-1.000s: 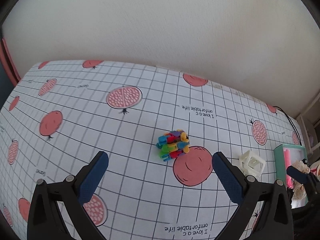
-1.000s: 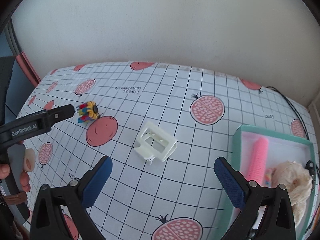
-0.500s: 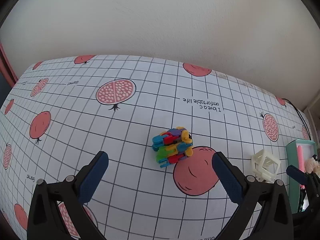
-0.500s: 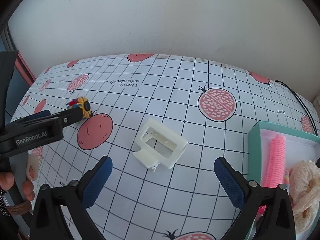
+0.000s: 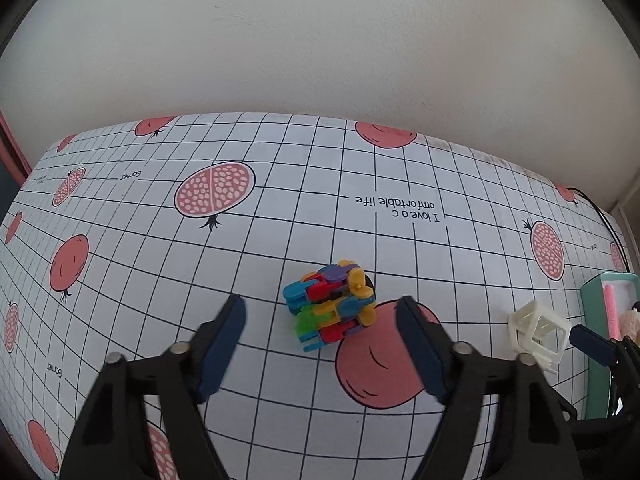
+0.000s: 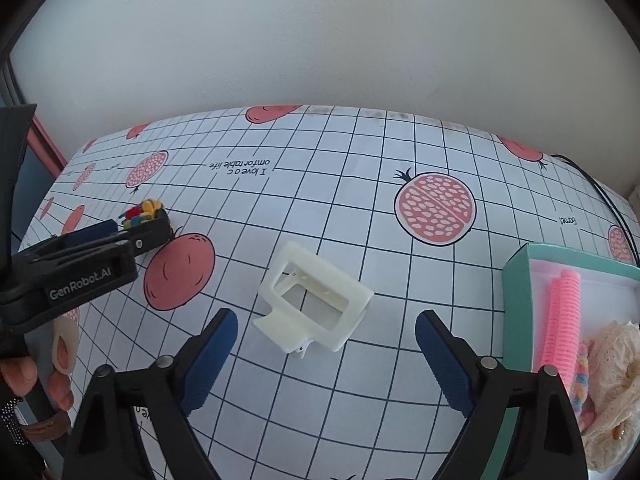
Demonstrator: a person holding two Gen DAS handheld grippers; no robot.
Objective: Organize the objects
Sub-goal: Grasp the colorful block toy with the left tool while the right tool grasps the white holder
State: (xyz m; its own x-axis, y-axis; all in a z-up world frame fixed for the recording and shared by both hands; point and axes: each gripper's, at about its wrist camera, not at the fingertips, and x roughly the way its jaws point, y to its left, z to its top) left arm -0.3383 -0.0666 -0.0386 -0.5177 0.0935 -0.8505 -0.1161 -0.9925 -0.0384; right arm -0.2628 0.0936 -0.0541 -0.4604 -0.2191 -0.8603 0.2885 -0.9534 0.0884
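A toy of bright plastic blocks (image 5: 330,306) lies on the pomegranate-print tablecloth (image 5: 240,272). My left gripper (image 5: 322,344) is open, its blue fingertips just short of the toy on either side. From the right wrist view the toy (image 6: 142,210) peeks out behind that left gripper (image 6: 136,230). A cream-white plastic clip (image 6: 314,306) lies on the cloth ahead of my right gripper (image 6: 326,360), which is open and empty. The same clip (image 5: 538,330) shows at the right of the left wrist view, beside a right gripper finger (image 5: 592,344).
A teal box (image 6: 516,280) at the right holds a pink ribbed roll (image 6: 562,320) and cream lace fabric (image 6: 612,380). A black cable (image 6: 600,192) runs along the far right. A plain wall closes the back. A hand (image 6: 24,372) holds the left gripper.
The left gripper has moved in toward the block toy and its fingers have drawn closer together. The right gripper has come closer to the white clip.
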